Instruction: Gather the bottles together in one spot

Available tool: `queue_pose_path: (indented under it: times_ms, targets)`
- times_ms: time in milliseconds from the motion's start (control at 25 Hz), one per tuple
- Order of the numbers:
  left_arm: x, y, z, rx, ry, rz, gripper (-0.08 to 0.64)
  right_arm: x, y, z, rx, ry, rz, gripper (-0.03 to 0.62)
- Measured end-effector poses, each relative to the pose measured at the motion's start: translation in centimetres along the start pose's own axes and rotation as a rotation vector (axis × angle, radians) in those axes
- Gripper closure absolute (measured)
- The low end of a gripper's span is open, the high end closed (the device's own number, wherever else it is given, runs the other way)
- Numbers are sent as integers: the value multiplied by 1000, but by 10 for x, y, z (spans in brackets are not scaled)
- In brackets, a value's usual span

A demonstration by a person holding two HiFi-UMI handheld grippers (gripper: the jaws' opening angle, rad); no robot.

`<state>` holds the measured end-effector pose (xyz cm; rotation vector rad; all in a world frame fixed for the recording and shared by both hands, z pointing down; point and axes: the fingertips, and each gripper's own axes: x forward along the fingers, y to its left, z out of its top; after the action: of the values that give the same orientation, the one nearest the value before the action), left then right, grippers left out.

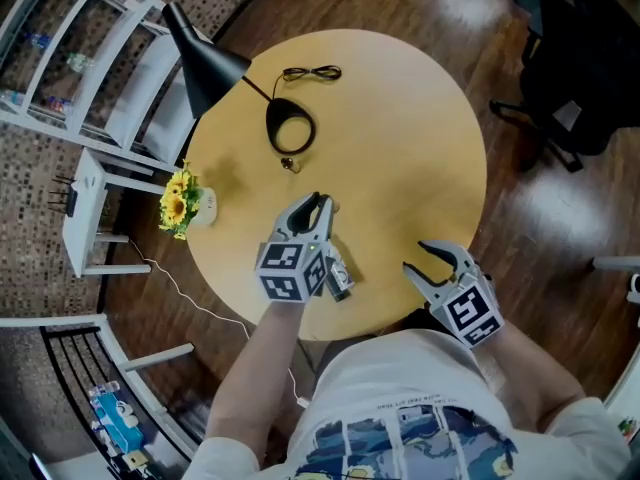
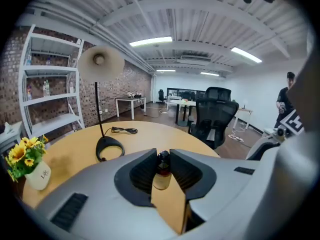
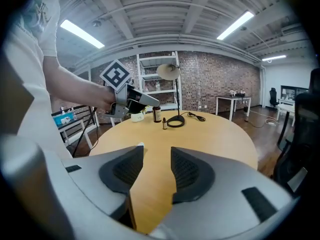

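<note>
A round wooden table (image 1: 410, 148) is seen in a brick-walled office, with a black lamp (image 1: 205, 63) and a sunflower pot (image 1: 190, 206) set on it. Near its middle, an upright brown bottle (image 2: 160, 176) is clasped by the left gripper (image 2: 162, 154). A small bottle (image 3: 164, 123) stands just beyond, beside the lamp base, nearest that hand. The right gripper (image 3: 157, 149) is held partly spread, with nothing between its jaws.

Tiny bottle (image 3: 164, 123), label unreadable
</note>
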<state>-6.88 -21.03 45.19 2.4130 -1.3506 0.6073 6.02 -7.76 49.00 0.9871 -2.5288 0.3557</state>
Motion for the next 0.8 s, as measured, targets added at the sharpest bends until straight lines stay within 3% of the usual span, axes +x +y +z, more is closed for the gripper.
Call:
queue_pose_path:
  times_ms: [320, 800]
  targets:
    - [62, 52, -2, 35, 11, 102, 482, 0, -23, -10, 38, 29, -39, 356]
    - [138, 121, -26, -21, 4, 247, 480, -2, -38, -51, 120, 149, -52, 341]
